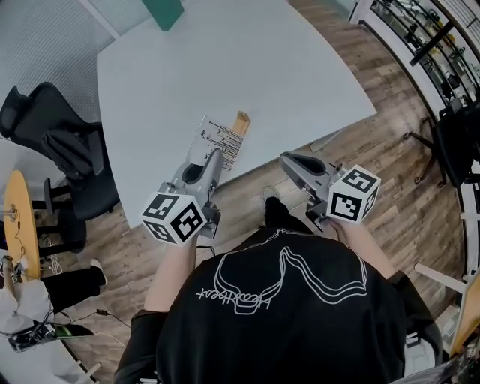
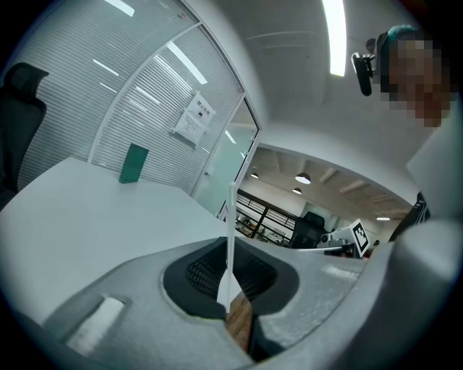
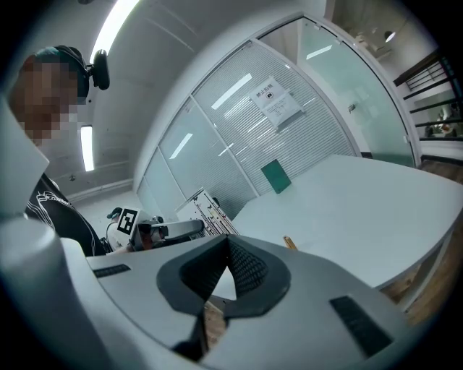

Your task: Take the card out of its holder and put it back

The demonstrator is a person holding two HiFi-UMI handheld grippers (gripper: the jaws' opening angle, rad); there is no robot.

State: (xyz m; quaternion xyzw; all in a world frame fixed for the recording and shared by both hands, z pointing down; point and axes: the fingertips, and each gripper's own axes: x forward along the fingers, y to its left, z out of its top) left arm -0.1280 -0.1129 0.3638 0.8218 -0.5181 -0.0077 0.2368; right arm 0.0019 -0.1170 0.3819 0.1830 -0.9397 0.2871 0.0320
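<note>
I had the left gripper point(image 1: 216, 155) clamped narrow on the card point(image 1: 222, 138). In the left gripper view the card point(image 2: 231, 217) stood edge-on, a thin white line pinched between the dark pads point(image 2: 202, 271). Its printed face reached out ahead of the tips, held over the near edge of the table point(image 1: 225, 60). The wooden holder point(image 1: 241, 122) lay on the table just beyond the card's far corner, ahead and slightly right of the left gripper. I could not tell whether card and holder touched.

The right gripper point(image 1: 286, 158) hung off to the left gripper's right, over the floor short of the table edge. Its pads point(image 3: 246, 269) met at the tips with nothing between them. A green block point(image 1: 163, 11) stood far ahead of both grippers at the table's far end.
</note>
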